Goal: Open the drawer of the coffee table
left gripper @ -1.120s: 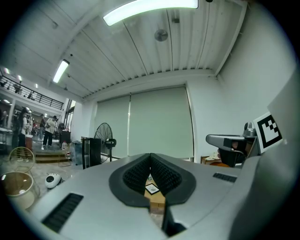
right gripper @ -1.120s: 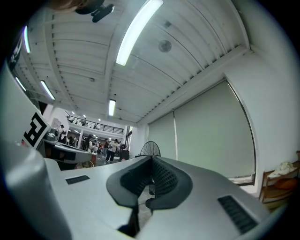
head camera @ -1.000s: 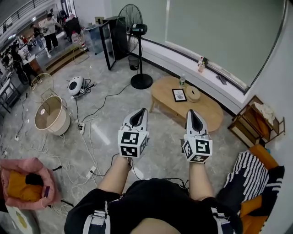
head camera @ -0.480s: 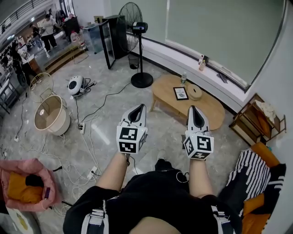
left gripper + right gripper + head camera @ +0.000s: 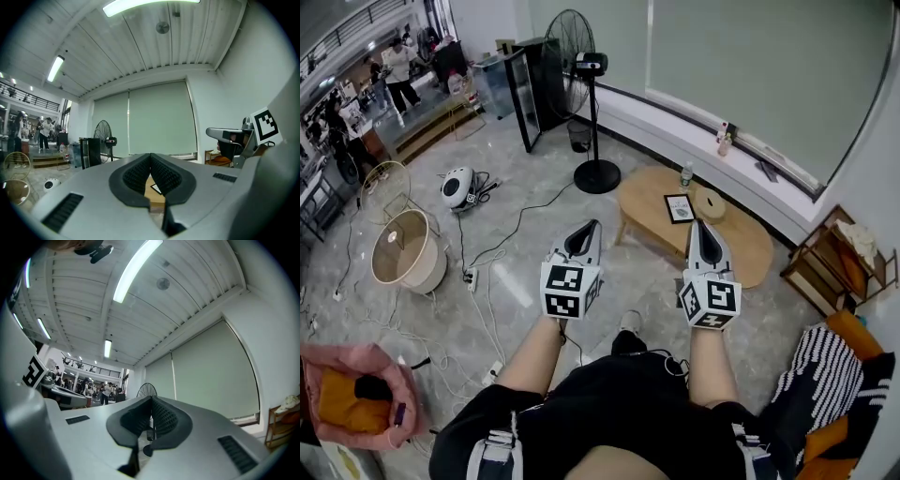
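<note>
left gripper (image 5: pixel 592 226) and right gripper (image 5: pixel 701 225), smooth grey shells, ribbed black jaws pressed together, empty; oval wooden coffee table (image 5: pixel 752 246) farther off.

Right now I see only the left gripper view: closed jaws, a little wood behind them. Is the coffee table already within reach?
Observer: Probably not. In the head view the coffee table stands beyond the left gripper and the right gripper, with floor between.
Operator: Is the right gripper open?
Observer: No, its own view shows the jaws together, nothing between them.
Operator: Can you see the drawer?
Observer: No drawer front shows; on top are a bottle, a framed card and a round thing.
</note>
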The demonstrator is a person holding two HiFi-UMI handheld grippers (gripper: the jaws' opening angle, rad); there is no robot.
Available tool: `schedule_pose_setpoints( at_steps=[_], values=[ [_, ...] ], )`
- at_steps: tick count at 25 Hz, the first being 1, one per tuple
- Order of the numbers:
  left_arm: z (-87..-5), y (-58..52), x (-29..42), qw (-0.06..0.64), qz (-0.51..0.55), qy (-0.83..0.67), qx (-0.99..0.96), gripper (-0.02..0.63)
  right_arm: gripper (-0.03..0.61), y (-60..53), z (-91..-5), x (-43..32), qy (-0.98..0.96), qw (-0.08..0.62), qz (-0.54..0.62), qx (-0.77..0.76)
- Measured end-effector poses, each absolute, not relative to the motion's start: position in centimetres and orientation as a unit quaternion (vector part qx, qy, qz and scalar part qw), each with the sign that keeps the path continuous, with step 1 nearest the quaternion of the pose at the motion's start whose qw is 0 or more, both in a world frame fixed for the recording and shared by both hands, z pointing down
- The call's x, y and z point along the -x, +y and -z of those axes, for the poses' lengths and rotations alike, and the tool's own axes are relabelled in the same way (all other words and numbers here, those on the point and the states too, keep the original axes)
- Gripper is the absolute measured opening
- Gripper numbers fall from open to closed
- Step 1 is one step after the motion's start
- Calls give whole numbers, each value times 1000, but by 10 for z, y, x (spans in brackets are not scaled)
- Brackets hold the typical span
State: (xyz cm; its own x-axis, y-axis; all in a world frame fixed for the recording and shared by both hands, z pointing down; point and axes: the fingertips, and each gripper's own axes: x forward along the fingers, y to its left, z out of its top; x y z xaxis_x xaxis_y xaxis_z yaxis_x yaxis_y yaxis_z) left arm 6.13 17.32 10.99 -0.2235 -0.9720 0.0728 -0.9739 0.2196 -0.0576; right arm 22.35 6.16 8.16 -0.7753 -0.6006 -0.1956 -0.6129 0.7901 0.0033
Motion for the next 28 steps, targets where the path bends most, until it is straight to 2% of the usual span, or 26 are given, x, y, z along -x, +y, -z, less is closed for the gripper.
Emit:
schedule_pose_setpoints(
  at_steps=[14, 21, 28],
  values=[
    [-89, -54, 88, 9, -54, -778, -626, 21, 15, -166, -63, -60, 947, 88, -26, 309],
    [-92, -149, 130, 17, -51, -774, -631, 21, 15, -257, -62, -17, 947, 75, -29, 310],
    [-104, -204, 152, 27, -62, -748, -661, 21, 15, -298, -72, 2, 938, 61, -27, 339]
  ],
)
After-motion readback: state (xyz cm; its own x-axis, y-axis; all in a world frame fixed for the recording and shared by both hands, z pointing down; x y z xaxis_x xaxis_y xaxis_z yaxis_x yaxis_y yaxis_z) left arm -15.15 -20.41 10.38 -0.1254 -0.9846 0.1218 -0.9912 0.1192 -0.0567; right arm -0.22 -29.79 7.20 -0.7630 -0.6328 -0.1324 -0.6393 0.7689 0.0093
